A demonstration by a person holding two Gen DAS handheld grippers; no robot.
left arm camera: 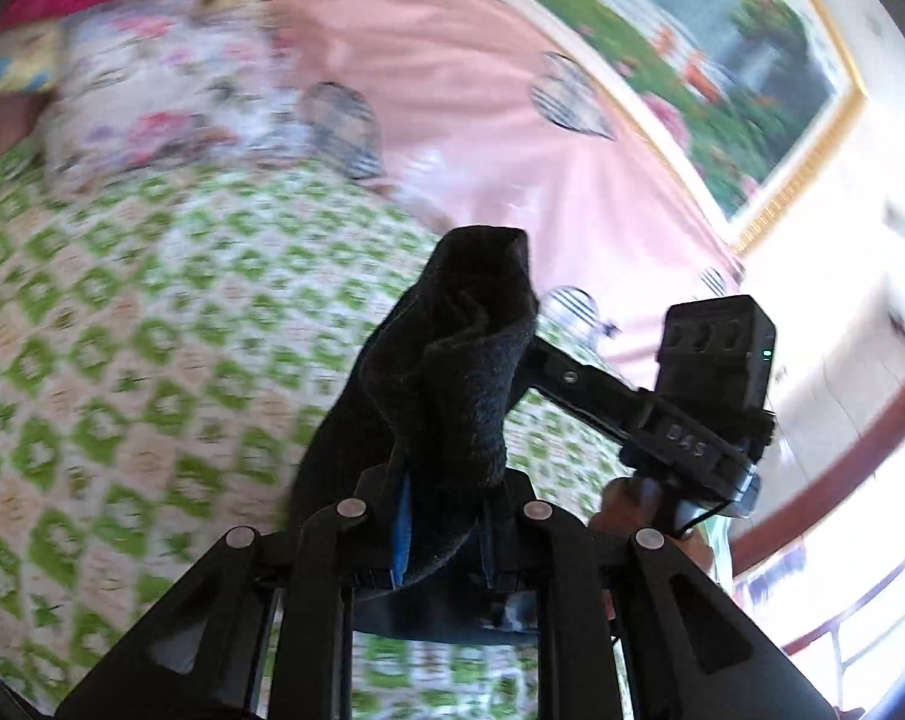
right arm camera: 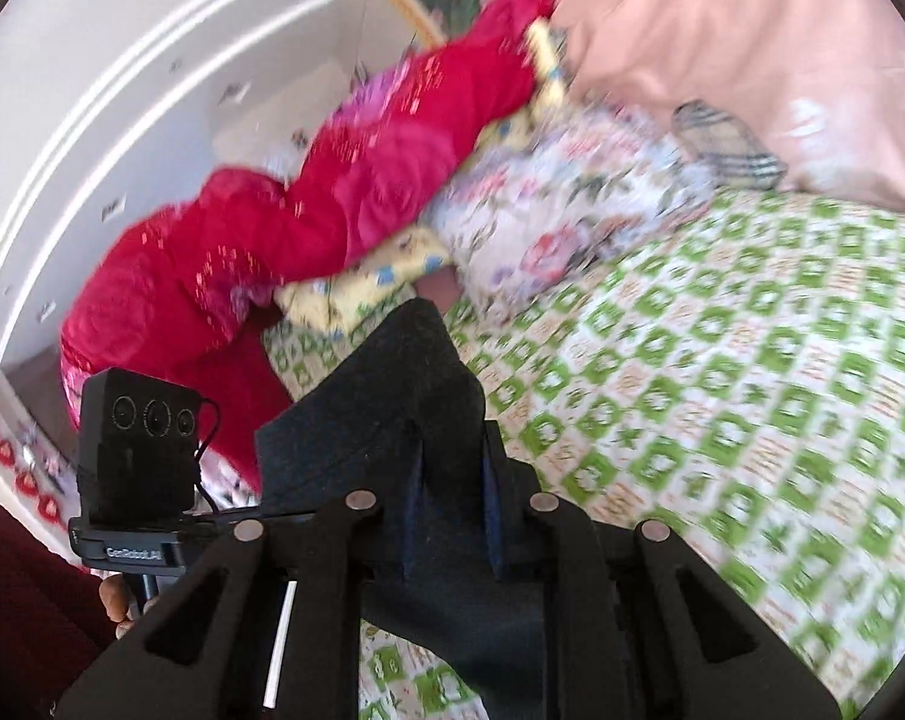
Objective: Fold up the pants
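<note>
The black left gripper (left arm camera: 440, 516) and black right gripper (right arm camera: 446, 516) each clamp a bunched fold of the dark fuzzy fabric pants (left arm camera: 452, 372), lifted above the green-and-white patterned bedspread (left arm camera: 122, 330) near the floral pillow (right arm camera: 572, 210).

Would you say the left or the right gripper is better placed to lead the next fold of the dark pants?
Neither clearly: the left gripper and right gripper are each shut on a bunch of the dark pants above the green-patterned bedspread. The fold probably needs both moving together.
</note>
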